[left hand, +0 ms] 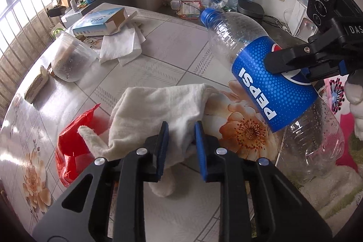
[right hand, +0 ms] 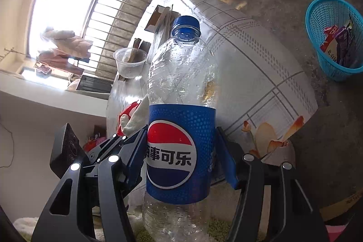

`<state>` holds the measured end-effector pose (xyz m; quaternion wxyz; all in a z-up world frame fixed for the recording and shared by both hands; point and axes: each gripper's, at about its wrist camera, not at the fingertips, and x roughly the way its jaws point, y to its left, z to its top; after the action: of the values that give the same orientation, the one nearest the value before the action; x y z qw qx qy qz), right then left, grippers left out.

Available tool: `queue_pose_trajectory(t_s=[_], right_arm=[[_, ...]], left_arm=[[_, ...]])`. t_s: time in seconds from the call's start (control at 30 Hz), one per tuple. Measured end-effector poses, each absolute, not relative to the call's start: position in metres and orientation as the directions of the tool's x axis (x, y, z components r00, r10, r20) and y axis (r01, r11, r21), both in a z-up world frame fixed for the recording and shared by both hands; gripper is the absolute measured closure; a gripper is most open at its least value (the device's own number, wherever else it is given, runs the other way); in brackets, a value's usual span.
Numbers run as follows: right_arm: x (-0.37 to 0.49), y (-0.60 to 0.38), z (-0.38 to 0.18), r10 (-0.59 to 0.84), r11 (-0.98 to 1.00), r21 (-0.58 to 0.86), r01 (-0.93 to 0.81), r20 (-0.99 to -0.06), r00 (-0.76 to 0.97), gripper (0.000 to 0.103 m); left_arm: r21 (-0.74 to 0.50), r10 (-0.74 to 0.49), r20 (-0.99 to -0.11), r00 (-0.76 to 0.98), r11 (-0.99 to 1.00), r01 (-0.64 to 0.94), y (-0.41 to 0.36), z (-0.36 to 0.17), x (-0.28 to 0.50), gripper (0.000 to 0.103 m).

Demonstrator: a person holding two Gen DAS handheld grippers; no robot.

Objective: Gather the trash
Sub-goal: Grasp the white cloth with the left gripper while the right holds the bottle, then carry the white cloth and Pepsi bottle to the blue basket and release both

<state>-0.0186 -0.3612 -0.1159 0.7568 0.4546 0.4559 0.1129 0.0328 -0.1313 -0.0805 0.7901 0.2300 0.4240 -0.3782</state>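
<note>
Right tool (right hand: 181,151) pinches empty clear Pepsi bottle (right hand: 179,110); left tool (left hand: 181,140) pinches white cloth (left hand: 158,106). Blue basket (right hand: 317,22), two o'clock, part-filled; bench (left hand: 172,42) litter remains.

bottle (right hand: 179,106): clear plastic, blue cap, blue dotted label with white lettering and a red, white and blue roundel. left gripper (left hand: 181,135) and right gripper (right hand: 181,153): black arms, blue pads. cloth (left hand: 158,110): off-white. bag (left hand: 72,151): red. tablecloth (left hand: 172,37): pale, grey grid lines, orange flower print. basket (right hand: 317,47): turquoise mesh. box (left hand: 99,22): light blue and white. napkins (left hand: 122,44): white.
</note>
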Motion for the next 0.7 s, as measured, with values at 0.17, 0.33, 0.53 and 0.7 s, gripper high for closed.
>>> queue_pose_trajectory(t_s=[0.17, 0.33, 0.53, 0.7], right_arm=[[-0.024, -0.367, -0.115, 0.595, 0.539, 0.811, 0.228, -0.558, 0.579, 0.045], [-0.031, -0.374, -0.109, 0.614, 0.496, 0.847, 0.192, -0.498, 0.612, 0.045], [-0.043, -0.382, -0.096, 0.642, 0.423, 0.897, 0.128, -0.396, 0.656, 0.045], [-0.057, -0.401, -0.079, 0.617, 0.393, 0.915, 0.095, -0.339, 0.71, 0.045]], left_arm=[[0.018, -0.428, -0.83, 0.358, 0.621, 0.784, -0.126, -0.067, 0.036, 0.099], [-0.031, -0.479, -0.79, 0.383, 0.655, 0.755, -0.111, -0.037, 0.042, 0.099], [-0.098, -0.557, -0.707, 0.436, 0.687, 0.72, -0.093, 0.018, 0.049, 0.099], [-0.172, -0.648, -0.63, 0.429, 0.655, 0.736, -0.098, 0.056, 0.057, 0.1]])
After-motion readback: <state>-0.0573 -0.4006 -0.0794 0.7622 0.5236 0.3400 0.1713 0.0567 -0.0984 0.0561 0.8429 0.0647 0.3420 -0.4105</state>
